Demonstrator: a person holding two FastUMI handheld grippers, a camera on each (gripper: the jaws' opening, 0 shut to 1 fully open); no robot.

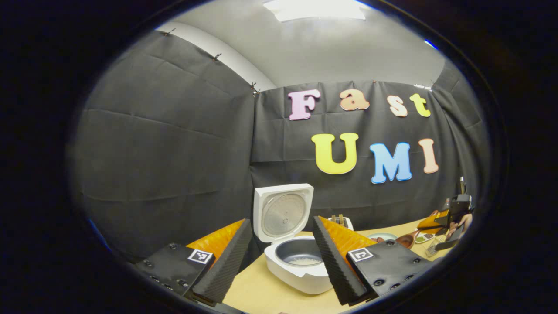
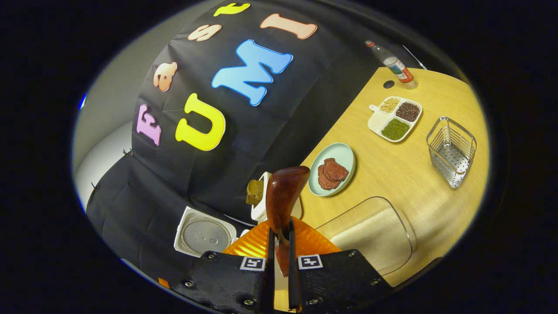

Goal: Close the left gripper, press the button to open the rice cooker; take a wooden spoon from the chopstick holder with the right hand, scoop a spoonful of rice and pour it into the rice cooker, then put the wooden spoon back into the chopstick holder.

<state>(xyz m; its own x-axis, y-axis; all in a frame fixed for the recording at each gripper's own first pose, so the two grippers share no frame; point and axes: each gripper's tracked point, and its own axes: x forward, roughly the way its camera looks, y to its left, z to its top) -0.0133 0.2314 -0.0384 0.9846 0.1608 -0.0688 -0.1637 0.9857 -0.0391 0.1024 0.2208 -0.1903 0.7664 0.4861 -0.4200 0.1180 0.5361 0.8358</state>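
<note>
The white rice cooker (image 1: 301, 272) stands with its lid (image 1: 283, 213) raised, and a little rice lies in the grey inner pot (image 1: 301, 255). My left gripper (image 1: 279, 261) is open, hovering in front of the cooker with one finger on each side of it. My right gripper (image 2: 279, 246) is shut on the handle of the wooden spoon (image 2: 285, 192), whose bowl points forward above the table. That gripper (image 1: 453, 213) and its spoon (image 1: 407, 240) also show far right in the left gripper view. The white chopstick holder (image 2: 260, 198) stands just beyond the spoon. A clear box of rice (image 2: 375, 237) sits to the spoon's right.
On the wooden table (image 2: 405, 174) are a pale plate with meat slices (image 2: 332, 169), a divided dish of beans (image 2: 396, 118), a wire basket (image 2: 451, 150) and a bottle (image 2: 392, 64). The open cooker lid (image 2: 202, 235) shows at lower left.
</note>
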